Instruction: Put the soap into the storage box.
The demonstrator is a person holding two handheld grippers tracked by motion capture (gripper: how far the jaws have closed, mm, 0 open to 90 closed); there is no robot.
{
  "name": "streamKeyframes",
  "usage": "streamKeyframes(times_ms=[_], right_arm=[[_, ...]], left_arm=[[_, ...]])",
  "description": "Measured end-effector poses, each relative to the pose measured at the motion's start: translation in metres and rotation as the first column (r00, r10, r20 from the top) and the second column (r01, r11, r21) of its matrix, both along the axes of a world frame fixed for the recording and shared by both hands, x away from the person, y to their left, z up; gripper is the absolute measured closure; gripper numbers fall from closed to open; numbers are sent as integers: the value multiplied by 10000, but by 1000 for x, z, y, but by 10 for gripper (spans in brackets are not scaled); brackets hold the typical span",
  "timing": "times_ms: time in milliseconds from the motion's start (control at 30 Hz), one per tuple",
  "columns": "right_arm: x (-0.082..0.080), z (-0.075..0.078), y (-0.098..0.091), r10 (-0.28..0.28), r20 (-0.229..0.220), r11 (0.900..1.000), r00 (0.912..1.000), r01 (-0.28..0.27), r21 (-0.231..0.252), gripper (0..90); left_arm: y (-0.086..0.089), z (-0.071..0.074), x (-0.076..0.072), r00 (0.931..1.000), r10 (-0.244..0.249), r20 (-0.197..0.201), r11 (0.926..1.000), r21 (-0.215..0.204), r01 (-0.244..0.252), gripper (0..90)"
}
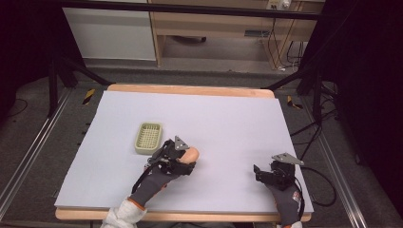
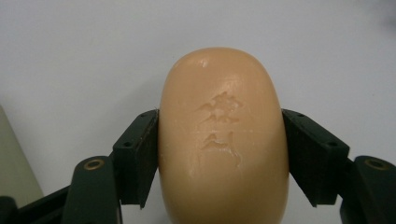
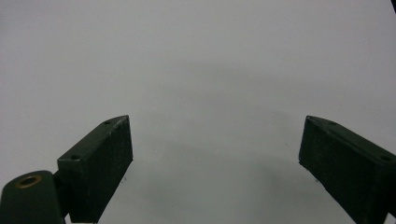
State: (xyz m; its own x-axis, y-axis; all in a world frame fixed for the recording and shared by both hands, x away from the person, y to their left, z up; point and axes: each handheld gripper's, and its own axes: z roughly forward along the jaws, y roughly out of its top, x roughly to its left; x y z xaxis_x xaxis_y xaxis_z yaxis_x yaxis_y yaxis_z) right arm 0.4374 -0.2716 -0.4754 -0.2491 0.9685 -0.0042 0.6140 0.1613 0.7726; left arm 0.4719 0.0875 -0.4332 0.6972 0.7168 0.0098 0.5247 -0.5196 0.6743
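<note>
A peach-coloured bar of soap [image 2: 222, 140] with an embossed mark is clamped between both black pads of my left gripper [image 2: 219, 154]. In the high view that left gripper [image 1: 183, 161] sits left of the table's middle, and the soap [image 1: 191, 154] sticks out of its front. A pale green slotted soap dish [image 1: 148, 137] lies just left of and behind it, with nothing in it. My right gripper [image 1: 266, 175] rests near the front right of the table. Seen from the right gripper view, its jaws [image 3: 215, 163] stand wide apart over the bare surface.
A white sheet [image 1: 223, 118] covers the wooden table. The table's front edge [image 1: 190, 216] runs close under both hands. Dark stand legs and cables lie on the floor to either side. An edge of the green dish [image 2: 11, 163] borders the left gripper view.
</note>
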Motion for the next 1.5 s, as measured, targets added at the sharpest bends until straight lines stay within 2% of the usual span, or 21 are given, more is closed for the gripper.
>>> streamKeyframes(times_ms=[200,367,800,1267,1500], right_arm=[[0,0,0,23,1,10000,10000,-23,-6,100],[0,0,1,54,12,9999,10000,-54,-86,101],[0,0,0,82,36,9999,10000,-81,-71,101],[0,0,1,104,18,9999,9999,-104,-86,101],[0,0,1,116,22,9999,9999,-115,-120,100]], left_arm=[[11,5,-1,10000,98,5,9999,-140,-98,313],[22,15,-2,9995,262,190,9988,-410,-254,314],[36,17,6,9980,610,137,9969,-508,-602,314],[61,27,17,9892,1422,345,9863,-898,-1386,314],[69,28,21,9837,1738,451,9818,-861,-1695,314]])
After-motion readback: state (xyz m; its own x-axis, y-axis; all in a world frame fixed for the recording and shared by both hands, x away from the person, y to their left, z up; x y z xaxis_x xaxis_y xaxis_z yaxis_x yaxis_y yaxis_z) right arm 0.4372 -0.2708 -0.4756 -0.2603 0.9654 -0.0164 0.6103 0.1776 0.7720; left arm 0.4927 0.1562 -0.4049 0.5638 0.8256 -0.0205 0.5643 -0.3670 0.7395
